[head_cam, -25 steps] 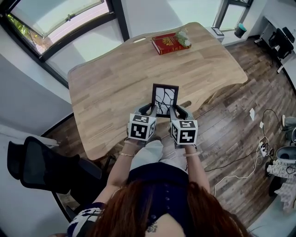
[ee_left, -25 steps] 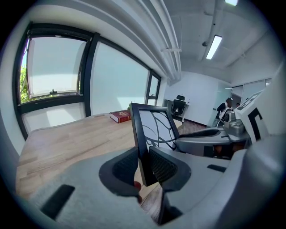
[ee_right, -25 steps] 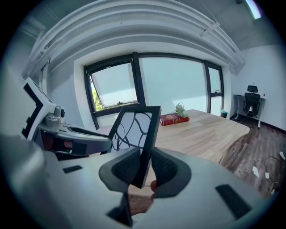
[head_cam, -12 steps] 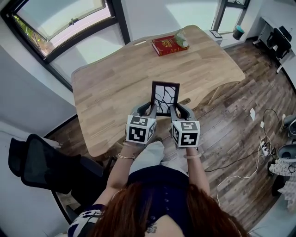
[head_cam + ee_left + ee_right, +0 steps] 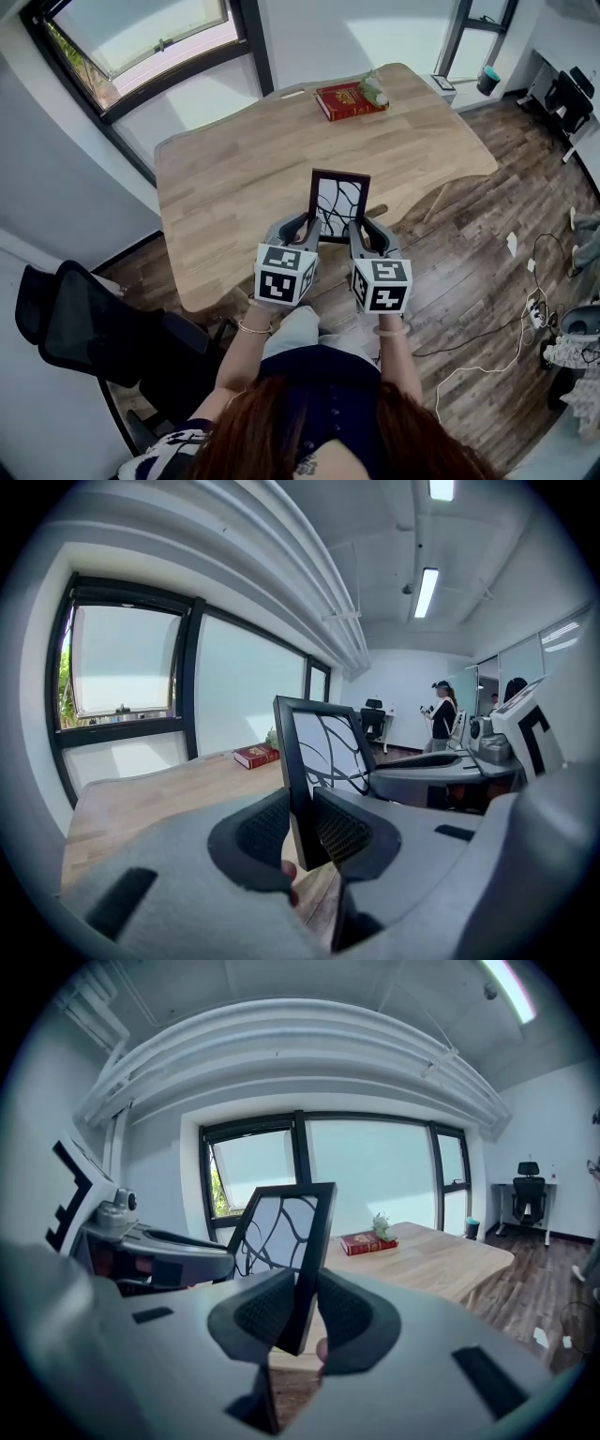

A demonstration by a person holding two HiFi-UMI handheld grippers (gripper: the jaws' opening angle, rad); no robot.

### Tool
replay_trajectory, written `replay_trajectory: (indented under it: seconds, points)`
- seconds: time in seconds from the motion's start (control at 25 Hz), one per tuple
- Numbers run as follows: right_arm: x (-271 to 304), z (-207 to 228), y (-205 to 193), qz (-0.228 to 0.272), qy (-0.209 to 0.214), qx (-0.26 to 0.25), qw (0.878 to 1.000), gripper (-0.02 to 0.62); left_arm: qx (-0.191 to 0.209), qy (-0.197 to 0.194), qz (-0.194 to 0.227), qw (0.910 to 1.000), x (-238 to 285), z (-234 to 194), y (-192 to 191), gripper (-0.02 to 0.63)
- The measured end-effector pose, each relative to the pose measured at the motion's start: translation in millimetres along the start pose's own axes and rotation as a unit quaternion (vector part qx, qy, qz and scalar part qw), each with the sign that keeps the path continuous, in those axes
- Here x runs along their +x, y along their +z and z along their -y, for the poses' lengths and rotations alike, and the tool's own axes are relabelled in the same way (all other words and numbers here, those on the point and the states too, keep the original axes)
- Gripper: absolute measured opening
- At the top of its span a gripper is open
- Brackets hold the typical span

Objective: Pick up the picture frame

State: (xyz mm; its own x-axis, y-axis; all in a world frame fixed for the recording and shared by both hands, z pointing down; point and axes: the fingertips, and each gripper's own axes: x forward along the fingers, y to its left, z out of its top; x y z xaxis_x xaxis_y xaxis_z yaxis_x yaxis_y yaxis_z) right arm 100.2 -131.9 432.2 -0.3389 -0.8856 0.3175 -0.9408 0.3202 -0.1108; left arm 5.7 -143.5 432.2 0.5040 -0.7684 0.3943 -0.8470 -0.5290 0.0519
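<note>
The picture frame (image 5: 339,202) is a black rectangle with a white pane crossed by black curved lines. It hangs upright over the near edge of the wooden table (image 5: 225,187), off its surface. My left gripper (image 5: 298,228) is shut on the frame's lower left edge, and my right gripper (image 5: 367,230) is shut on its lower right edge. In the left gripper view the frame (image 5: 323,752) stands between the ribbed pads of that gripper (image 5: 302,829). The right gripper view shows the frame (image 5: 286,1232) edge-on, pinched by that gripper (image 5: 302,1312).
A red book (image 5: 347,98) with a small green plant (image 5: 373,89) beside it lies at the table's far end. A black office chair (image 5: 84,323) stands to the left of the person. Cables (image 5: 487,347) trail over the wood floor at the right.
Both grippers have lifted the frame together, up and slightly forward from the table's near edge. The grip on each side is unchanged.
</note>
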Motion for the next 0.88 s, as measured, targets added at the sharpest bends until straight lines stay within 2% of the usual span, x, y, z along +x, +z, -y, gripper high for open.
replay_trajectory:
  seconds: [0.56,0.88]
  points:
    - [-26,-32,21,0.019,-0.003,-0.003,1.000,0.078,0.009,-0.009,0.032,0.9994,-44,-3,17,0.092]
    - [-41,-74,36,0.031,-0.015,-0.011,0.999,0.078,0.012,-0.022,0.046,0.9986,-85,-21,23,0.092]
